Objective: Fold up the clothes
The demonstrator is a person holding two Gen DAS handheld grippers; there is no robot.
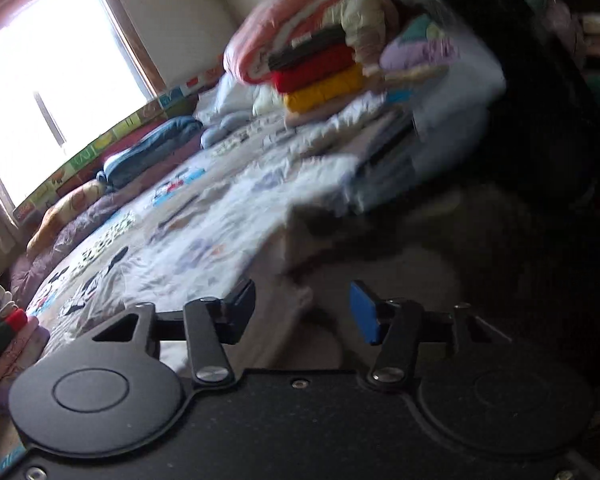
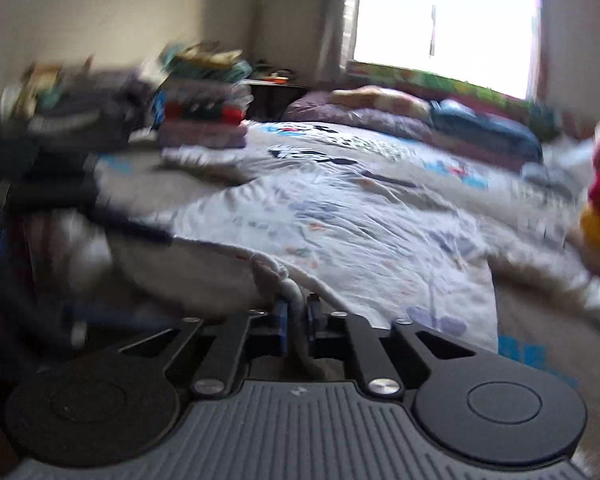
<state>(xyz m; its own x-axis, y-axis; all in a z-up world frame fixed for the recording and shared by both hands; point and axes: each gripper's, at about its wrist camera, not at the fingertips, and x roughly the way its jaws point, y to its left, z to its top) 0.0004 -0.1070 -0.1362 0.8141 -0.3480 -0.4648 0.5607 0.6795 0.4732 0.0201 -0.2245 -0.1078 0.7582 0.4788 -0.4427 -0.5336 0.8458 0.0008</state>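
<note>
While the right gripper pinched a bunched white edge of the printed sheet spread over the bed, the left gripper stood parted with nothing between its pads, and beyond them folded clothes sat stacked under the window.

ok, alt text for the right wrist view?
The right gripper is shut on a bunched edge of a white printed garment that lies spread over the bed. Folded clothes stacks sit at the far left, pillows lie under a bright window, and the picture is motion-blurred.
</note>
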